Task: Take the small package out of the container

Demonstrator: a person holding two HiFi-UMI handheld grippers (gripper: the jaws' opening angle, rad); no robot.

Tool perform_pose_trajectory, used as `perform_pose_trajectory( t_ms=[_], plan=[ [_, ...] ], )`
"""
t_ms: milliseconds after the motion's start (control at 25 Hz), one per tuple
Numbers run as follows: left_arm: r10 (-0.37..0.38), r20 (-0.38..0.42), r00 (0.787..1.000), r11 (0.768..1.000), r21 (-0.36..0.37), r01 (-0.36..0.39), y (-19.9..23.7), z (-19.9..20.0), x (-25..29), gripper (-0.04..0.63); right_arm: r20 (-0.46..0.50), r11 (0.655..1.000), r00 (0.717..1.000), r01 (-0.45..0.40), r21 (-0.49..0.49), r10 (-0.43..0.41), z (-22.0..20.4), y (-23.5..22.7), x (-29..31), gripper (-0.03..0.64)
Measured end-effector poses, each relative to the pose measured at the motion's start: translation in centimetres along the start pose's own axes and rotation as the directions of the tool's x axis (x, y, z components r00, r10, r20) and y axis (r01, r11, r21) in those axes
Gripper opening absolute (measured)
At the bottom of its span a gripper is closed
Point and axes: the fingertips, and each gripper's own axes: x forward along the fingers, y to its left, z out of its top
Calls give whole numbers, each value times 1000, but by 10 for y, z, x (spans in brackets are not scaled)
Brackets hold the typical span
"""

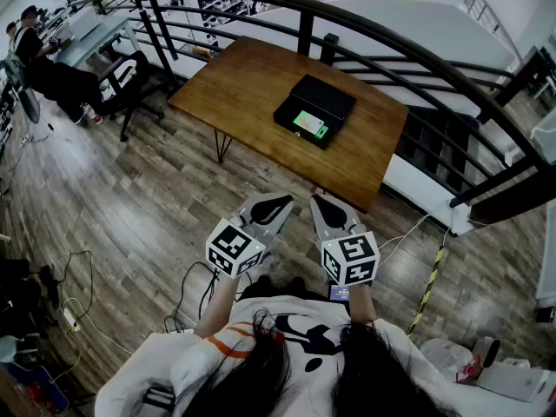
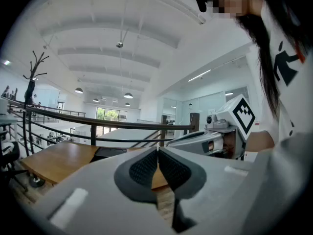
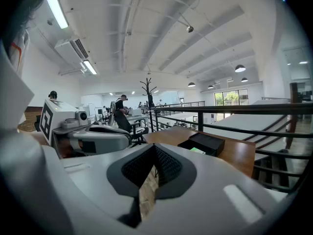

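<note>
The job is not yet begun. The small package (image 1: 308,124) lies inside the black container (image 1: 334,96) on the far table (image 1: 243,76). Well short of it, the left gripper (image 1: 280,205) and right gripper (image 1: 320,203) have their jaws pressed together on nothing.
</note>
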Motion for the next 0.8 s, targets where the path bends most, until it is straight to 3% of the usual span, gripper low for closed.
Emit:
perform_pose_trajectory(
  t_ms=[360, 800],
  plan=[
    [18, 3, 1000, 1000, 8, -18, -4, 3, 6, 0, -1, 1000, 1000, -8, -10, 8, -2, -7, -5, 21],
    [31, -7, 999, 999, 19, -31, -22, 1, 26, 0, 17, 998, 999, -28, 49, 27, -12, -30, -23, 21]
  ],
)
